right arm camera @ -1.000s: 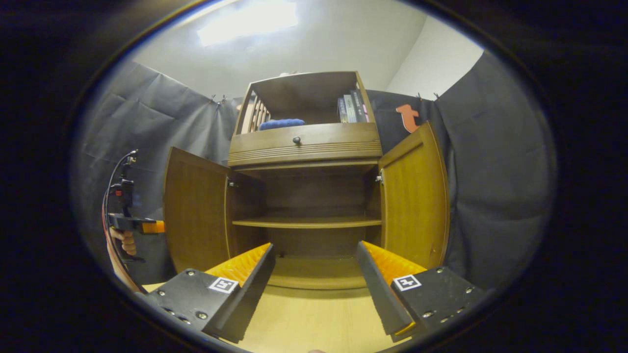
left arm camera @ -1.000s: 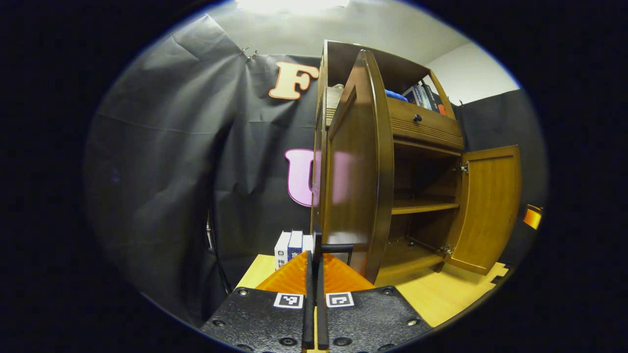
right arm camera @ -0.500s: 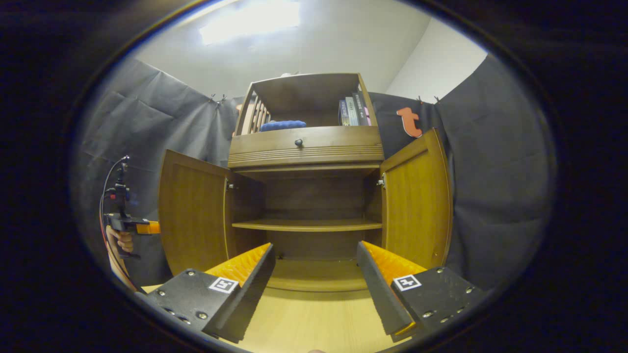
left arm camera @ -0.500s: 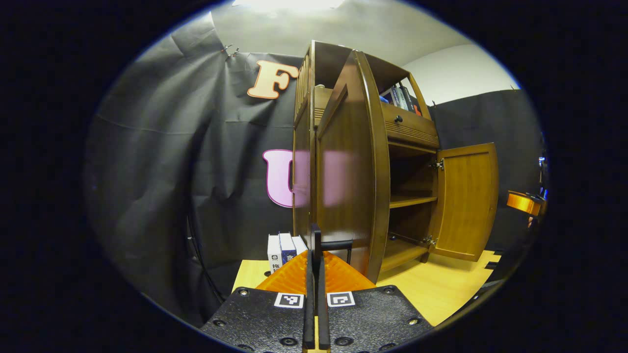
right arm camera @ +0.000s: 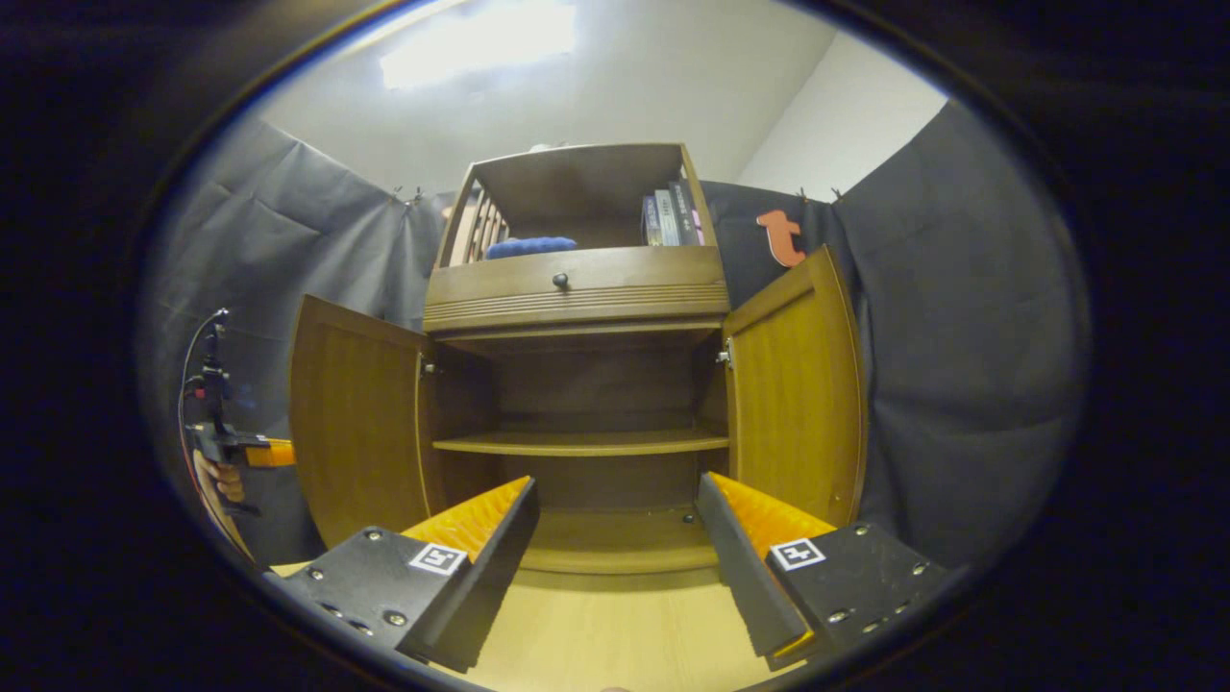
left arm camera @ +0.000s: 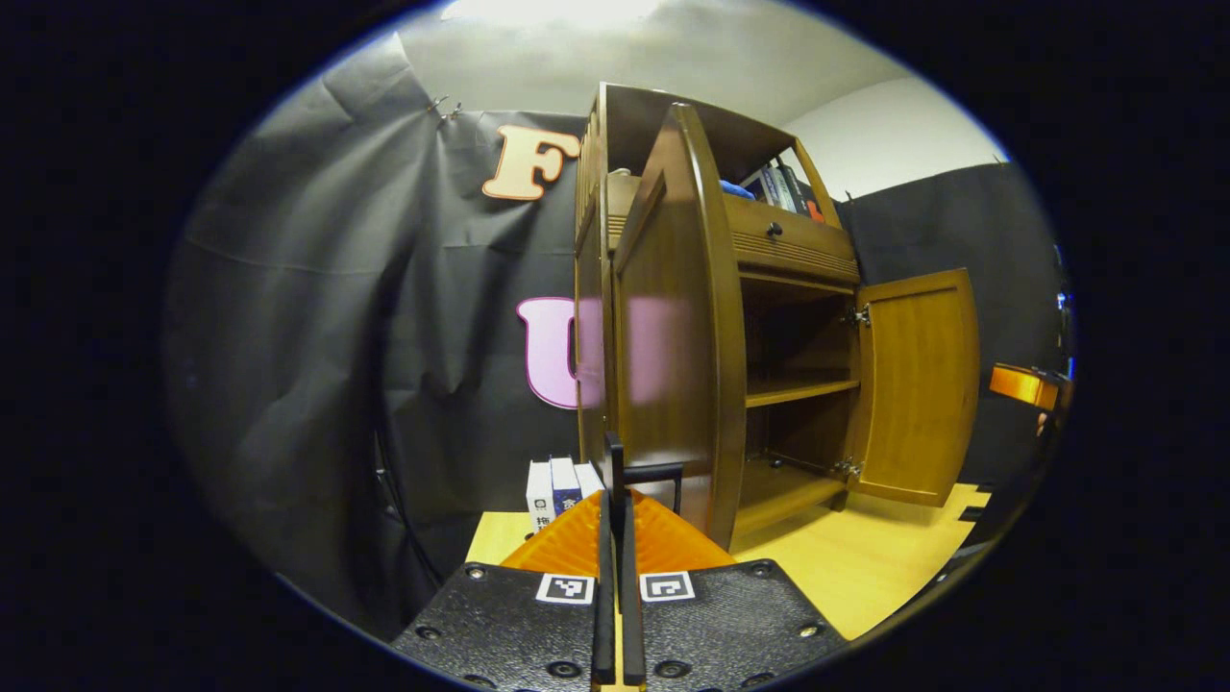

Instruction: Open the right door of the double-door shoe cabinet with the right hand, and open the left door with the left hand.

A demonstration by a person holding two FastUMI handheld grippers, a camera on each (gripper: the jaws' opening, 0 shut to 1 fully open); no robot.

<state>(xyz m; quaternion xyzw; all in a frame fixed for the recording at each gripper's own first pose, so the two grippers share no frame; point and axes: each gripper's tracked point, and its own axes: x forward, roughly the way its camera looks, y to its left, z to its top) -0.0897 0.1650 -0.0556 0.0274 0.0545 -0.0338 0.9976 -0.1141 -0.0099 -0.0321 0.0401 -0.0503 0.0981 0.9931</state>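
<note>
Straight ahead of my right gripper [right arm camera: 615, 538], jaws spread wide and empty, sits the shoe cabinet [right arm camera: 577, 288], left door [right arm camera: 351, 423] and right door [right arm camera: 793, 389] both swung out. My left gripper [left arm camera: 616, 500] is clenched on the left door's handle [left arm camera: 649, 473].

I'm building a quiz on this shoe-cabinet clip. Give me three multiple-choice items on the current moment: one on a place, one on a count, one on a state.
1. Where do the books stand?
A. Right end of the top shelf
B. On the middle shelf
C. On the floor

2. How many doors of the cabinet stand open?
A. None
B. One
C. Two

3. How is the right gripper?
A. Shut on a door
B. Open, holding nothing
C. Shut on the drawer knob

Answers:
1 A: they stand above the drawer, at the right.
2 C: left door and right door are both swung out.
3 B: its fingers stand wide apart before the cabinet.
</note>
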